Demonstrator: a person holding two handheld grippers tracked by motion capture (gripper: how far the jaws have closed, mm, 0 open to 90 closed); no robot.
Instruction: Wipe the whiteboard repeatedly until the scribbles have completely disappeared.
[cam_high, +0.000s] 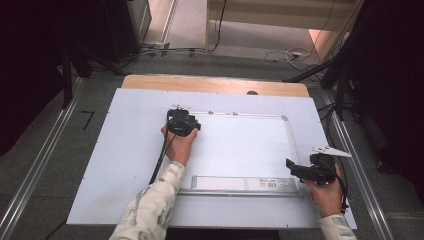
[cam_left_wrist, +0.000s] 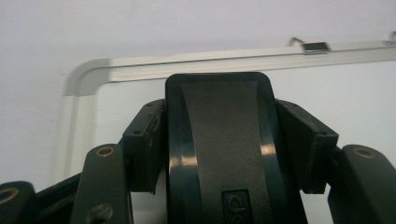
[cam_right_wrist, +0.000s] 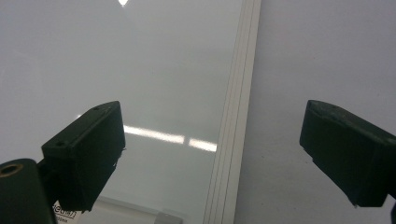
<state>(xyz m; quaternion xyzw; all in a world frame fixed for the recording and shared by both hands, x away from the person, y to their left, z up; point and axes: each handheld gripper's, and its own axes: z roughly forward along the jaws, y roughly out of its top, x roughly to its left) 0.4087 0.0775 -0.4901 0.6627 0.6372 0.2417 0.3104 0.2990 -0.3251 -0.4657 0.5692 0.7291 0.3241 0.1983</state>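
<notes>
A whiteboard with a silver frame lies flat on the table. My left gripper sits at its far left corner, shut on a black eraser that stands between the jaws. The board's rounded corner and a small hanging clip lie just beyond the eraser. My right gripper hovers at the board's near right corner and is open. Its jaws straddle the board's right frame strip, with nothing between them.
A white sheet covers the wooden table. A silver pen tray runs along the board's near edge. Metal rails flank the table on the floor, and cables lie beyond it.
</notes>
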